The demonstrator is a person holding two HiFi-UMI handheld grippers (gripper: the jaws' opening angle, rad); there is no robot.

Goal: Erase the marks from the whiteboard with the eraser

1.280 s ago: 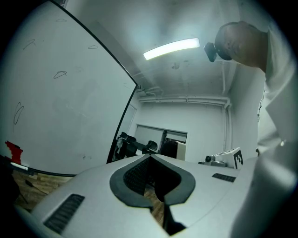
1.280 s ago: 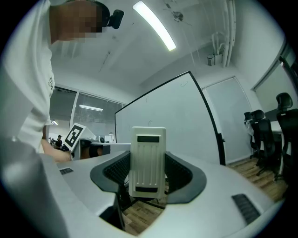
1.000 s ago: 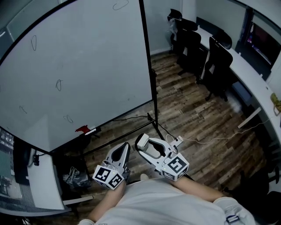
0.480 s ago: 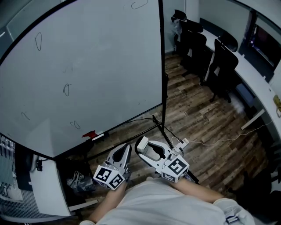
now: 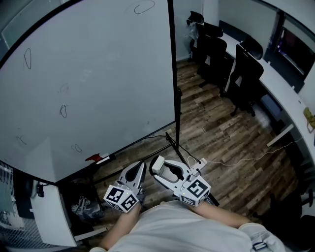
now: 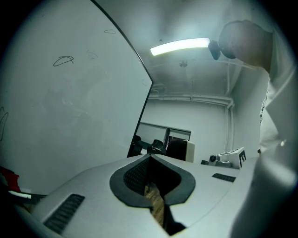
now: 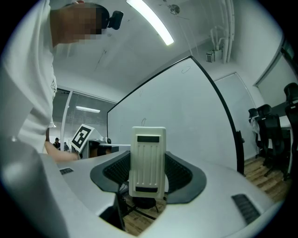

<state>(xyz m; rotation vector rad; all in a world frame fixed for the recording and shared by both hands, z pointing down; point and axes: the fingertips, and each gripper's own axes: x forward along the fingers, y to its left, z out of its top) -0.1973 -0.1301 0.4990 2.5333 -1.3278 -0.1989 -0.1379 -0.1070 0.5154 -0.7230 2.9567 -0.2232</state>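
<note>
The whiteboard (image 5: 98,74) stands at the left and carries several small pen loops, such as one mark (image 5: 63,110) mid-board and another mark (image 5: 143,7) near its top edge. A white ribbed eraser (image 7: 147,160) stands upright between the jaws of my right gripper (image 7: 147,173), which is shut on it. In the head view the right gripper (image 5: 160,168) and its eraser (image 5: 158,164) hang low in front of my body, well apart from the board. Beside it my left gripper (image 5: 140,169) is shut with nothing in it; the left gripper view looks up along the whiteboard (image 6: 56,116).
A red object (image 5: 92,158) lies on the board's bottom ledge. The board's black stand leg (image 5: 184,153) and a white cable (image 5: 236,157) cross the wooden floor. Black office chairs (image 5: 246,69) line a white desk (image 5: 288,93) at the right. A white cabinet (image 5: 47,211) is at lower left.
The head view swung right, then back left, so the board shifted in the picture. Both grippers stay low by my body, the right one still shut on the eraser.
</note>
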